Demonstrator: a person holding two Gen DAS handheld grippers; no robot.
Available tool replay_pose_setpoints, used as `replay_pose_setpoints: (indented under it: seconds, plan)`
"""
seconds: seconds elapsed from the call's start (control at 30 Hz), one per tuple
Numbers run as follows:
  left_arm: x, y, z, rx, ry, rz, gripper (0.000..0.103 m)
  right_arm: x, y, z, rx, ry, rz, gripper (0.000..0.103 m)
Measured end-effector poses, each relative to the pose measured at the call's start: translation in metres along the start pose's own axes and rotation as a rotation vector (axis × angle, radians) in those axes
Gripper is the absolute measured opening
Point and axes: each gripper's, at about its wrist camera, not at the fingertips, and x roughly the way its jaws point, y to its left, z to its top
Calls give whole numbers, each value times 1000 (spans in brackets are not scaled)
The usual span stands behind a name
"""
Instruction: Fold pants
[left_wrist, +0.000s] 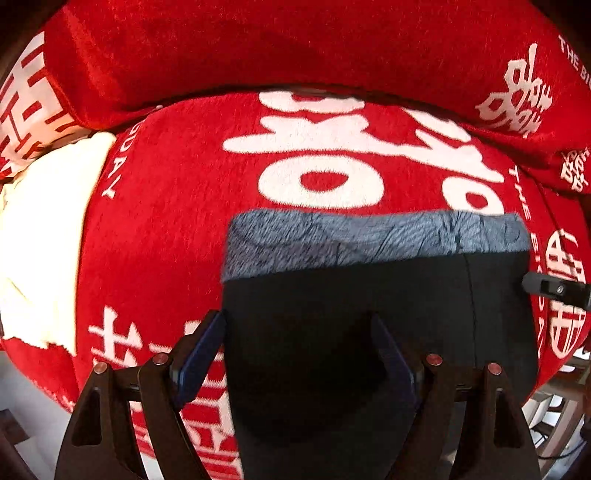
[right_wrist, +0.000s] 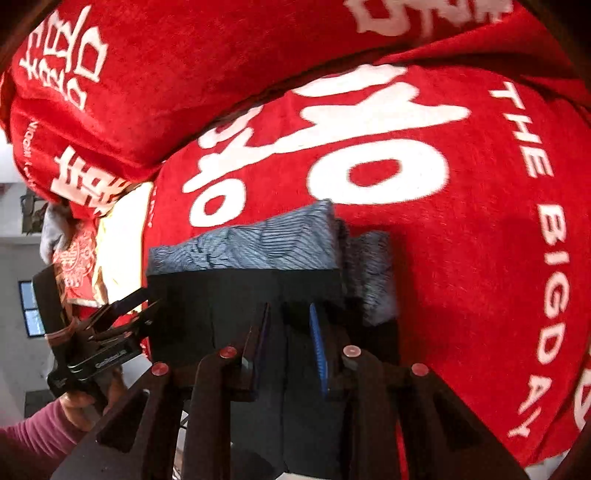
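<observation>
Pants (left_wrist: 369, 314): black, folded into a block, lying on the red cover (left_wrist: 166, 221); grey fleecy lining (left_wrist: 369, 236) turned out along the far edge.
Red cover: white characters and "THE BIG DAY" lettering; spread under the pants, a second red fold (left_wrist: 258, 48) banked up behind.
Containers: none in either view; pants sit straight on the cover.
Left gripper (left_wrist: 299, 350): fingers spread wide, pointing down over the near left part of the pants; left finger at the cloth's left edge, nothing pinched.
Right gripper (right_wrist: 290, 339): fingers drawn close, a narrow gap left; black cloth of the pants in and behind that gap; whether pads actually press it, cannot tell.
Left wrist view only: cream cloth (left_wrist: 48, 229) at the cover's left side in full; right gripper's fingertip (left_wrist: 532, 282) poking in at the pants' right edge.
Right wrist view only: a second grey lined layer (right_wrist: 373, 273) showing at the pants' right side; left gripper (right_wrist: 136, 306) seen from the side at the pants' left edge; hand (right_wrist: 83, 406) and pink sleeve (right_wrist: 33, 443) behind it; window (right_wrist: 31, 314) on a pale wall.
</observation>
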Motion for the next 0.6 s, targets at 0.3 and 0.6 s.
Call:
replay_pose_setpoints:
  seconds: [0.3, 0.6]
  plan:
    - [-14, 3, -22, -4, 66, 1, 82, -33, 4, -39, 65, -6, -63, 46]
    - [-57, -2, -47, 9, 60, -32, 102, -49, 42, -97, 73, 27, -140, 69]
